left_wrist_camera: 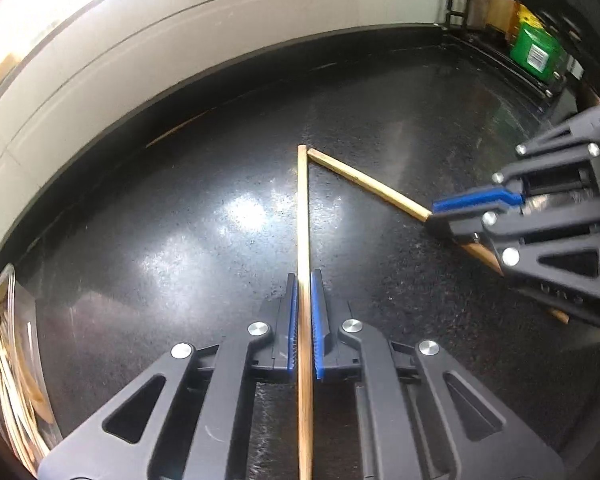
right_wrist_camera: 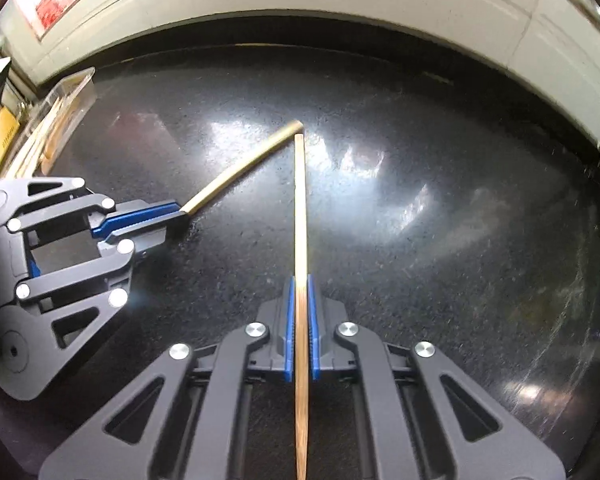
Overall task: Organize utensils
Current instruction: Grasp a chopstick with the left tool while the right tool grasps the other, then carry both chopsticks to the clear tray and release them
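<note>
Two wooden chopsticks lie on the black countertop (left_wrist_camera: pixel 160 240), and their far ends almost meet in a V. My left gripper (left_wrist_camera: pixel 304 280) is shut on one chopstick (left_wrist_camera: pixel 303 208), which runs straight out between the blue pads. In the same view my right gripper (left_wrist_camera: pixel 440 216) comes in from the right, shut on the other chopstick (left_wrist_camera: pixel 372 188). The right wrist view shows the right gripper (right_wrist_camera: pixel 301 280) clamped on its chopstick (right_wrist_camera: pixel 300 200). There the left gripper (right_wrist_camera: pixel 178 210) grips the slanted chopstick (right_wrist_camera: pixel 240 172) from the left.
A clear plastic container (left_wrist_camera: pixel 12 360) with wooden sticks inside stands at the left edge; it also shows at the back left (right_wrist_camera: pixel 56 120). A pale wall (left_wrist_camera: pixel 180 40) borders the counter's far side. A black rack with a green box (left_wrist_camera: pixel 534 52) stands at the back right.
</note>
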The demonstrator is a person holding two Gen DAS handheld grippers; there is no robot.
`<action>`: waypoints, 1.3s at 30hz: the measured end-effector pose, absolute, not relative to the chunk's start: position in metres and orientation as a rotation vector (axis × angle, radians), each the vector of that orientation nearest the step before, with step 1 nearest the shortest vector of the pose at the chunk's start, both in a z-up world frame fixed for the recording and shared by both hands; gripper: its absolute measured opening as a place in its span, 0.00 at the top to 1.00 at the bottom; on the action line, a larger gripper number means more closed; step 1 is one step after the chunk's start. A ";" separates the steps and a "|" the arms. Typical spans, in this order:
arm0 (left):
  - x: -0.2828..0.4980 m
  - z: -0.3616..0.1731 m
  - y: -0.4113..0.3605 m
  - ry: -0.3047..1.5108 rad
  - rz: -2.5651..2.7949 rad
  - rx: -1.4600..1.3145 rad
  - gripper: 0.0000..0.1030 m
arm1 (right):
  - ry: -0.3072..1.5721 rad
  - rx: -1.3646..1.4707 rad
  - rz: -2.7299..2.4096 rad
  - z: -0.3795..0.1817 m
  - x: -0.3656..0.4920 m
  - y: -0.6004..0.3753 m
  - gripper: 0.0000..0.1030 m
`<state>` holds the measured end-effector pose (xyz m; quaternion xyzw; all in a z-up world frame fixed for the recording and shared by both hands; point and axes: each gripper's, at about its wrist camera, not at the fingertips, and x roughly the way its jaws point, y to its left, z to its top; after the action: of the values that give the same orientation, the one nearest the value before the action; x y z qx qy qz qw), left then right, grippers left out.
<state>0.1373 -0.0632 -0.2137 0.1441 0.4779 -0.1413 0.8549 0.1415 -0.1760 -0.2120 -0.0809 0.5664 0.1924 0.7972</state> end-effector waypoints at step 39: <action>0.005 -0.052 0.095 0.861 0.182 -0.033 0.94 | 0.881 -0.192 0.590 -0.043 0.048 -0.051 0.93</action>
<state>0.0051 0.0946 -0.0522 -0.0162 0.4169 0.0881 0.9045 0.0476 -0.0507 -0.0429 -0.0912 0.4195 0.2809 0.8584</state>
